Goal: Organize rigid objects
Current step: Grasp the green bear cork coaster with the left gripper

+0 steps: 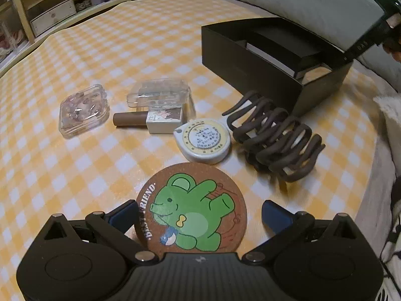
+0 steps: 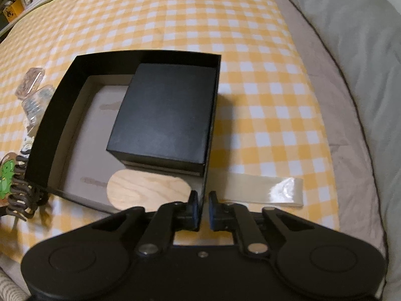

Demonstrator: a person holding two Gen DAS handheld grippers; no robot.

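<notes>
My left gripper is open, its blue-padded fingers on either side of a round cork coaster with a green bear, lying on the checked cloth. Beyond it lie a white round tape measure, a brown claw hair clip, a brown-capped bottle and two clear plastic cases. The open black box stands at the right. My right gripper is shut on the near wall of the black box. Inside are a smaller black box and an oval wooden piece.
A yellow-and-white checked cloth covers the surface. A strip of clear tape lies right of the box. A grey pillow lies at the right edge. Shelves with drawers stand at the far left.
</notes>
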